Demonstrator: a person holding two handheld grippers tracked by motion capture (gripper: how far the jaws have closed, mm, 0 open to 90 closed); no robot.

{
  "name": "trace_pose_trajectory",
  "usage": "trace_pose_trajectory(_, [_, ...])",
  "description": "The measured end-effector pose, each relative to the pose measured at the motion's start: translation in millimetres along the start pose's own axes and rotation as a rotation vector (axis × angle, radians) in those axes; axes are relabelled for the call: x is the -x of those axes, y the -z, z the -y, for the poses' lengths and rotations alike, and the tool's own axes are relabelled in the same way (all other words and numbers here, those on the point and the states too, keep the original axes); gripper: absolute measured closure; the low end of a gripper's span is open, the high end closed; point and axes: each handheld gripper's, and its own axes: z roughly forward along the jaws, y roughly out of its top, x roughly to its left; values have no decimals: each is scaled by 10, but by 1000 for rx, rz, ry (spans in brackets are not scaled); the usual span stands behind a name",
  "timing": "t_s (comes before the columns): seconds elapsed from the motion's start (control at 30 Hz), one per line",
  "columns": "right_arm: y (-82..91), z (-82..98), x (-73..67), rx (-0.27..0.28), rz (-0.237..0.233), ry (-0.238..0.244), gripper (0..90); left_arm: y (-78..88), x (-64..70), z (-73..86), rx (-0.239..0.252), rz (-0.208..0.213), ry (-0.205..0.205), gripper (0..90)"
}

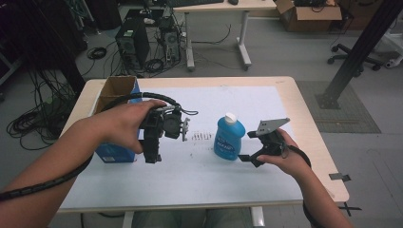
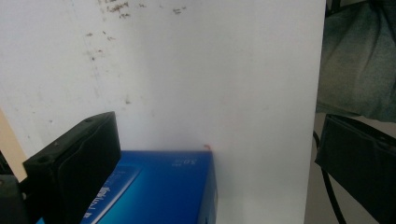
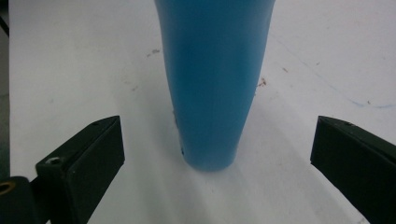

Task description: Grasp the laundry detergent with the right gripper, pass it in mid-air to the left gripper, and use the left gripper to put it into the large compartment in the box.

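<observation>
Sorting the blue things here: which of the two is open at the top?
The blue cardboard box at the table's left edge; its flaps stand open, while the blue plastic bottle wears a white cap.

Both forearms are showing bare in the high view, with no sleeves reaching the wrists. The left hand-held gripper (image 1: 153, 142) is showing as a bulky black block with a round lens-like part and small metal fittings on its side, and a thick black cable is looping off its top and trailing back along the left arm in a ribbed spiral wrap. The right hand-held gripper (image 1: 251, 157) is wearing a grey three-cornered plate with small holes on top, and a black cable is curving around the right wrist. In both gripper views the jaws are appearing matte black and blocky, each with a small screw hole near its tip.
</observation>
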Motion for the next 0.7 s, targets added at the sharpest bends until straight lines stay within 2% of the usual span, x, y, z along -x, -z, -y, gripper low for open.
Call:
trace_pose_trajectory(0.33, [-133,-29,9,48,-13,0,26,6,3,8,8,-4,-2,2])
trace_pose_trajectory(0.7, [-193,-8,31,77,-23,-11,24,-4,7,17,17,0,1,2])
